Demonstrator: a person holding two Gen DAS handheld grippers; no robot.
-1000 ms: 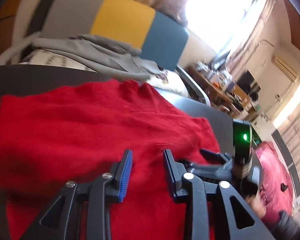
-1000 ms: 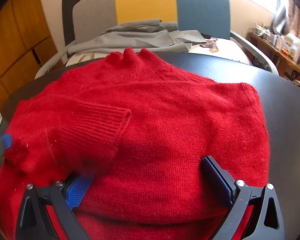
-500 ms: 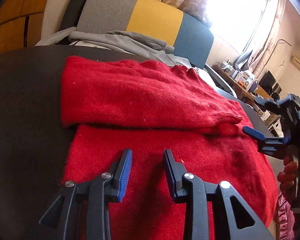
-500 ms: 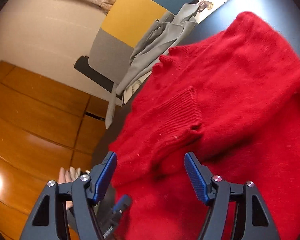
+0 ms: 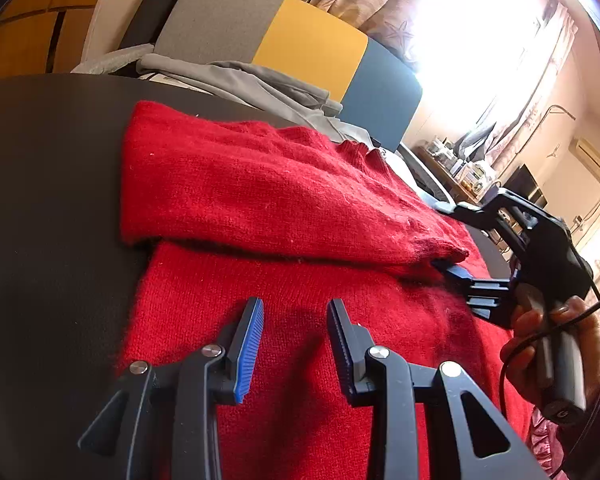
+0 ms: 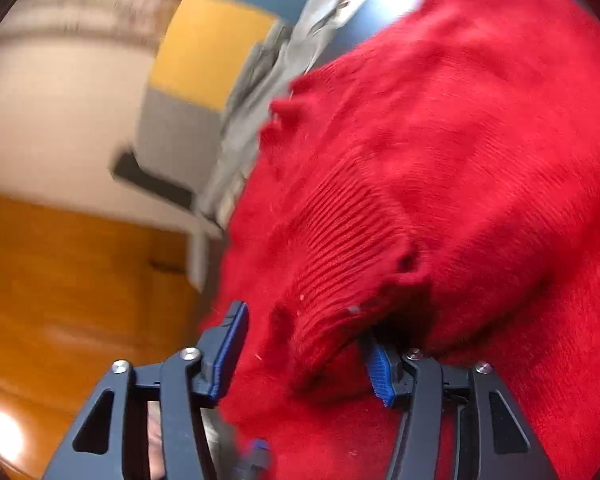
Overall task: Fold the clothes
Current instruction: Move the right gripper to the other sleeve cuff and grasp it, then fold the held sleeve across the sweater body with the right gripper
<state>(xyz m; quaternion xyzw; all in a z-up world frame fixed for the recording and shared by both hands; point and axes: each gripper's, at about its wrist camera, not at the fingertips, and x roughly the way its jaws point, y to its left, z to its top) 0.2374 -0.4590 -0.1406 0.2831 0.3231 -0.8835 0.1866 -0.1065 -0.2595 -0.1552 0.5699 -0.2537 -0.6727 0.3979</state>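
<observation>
Left wrist view: left hand-held gripper (image 5: 296,336) gapes empty over red sweater (image 5: 260,200); right hand-held gripper (image 6: 304,356) straddles its cuff (image 6: 340,248), unclamped.

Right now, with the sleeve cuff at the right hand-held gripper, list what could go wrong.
1. The right hand-held gripper is open around the ribbed cuff; closing may also pinch the red sweater body underneath.
2. The folded sleeve could drag and unfold.
3. The left hand-held gripper pins nothing.
</observation>
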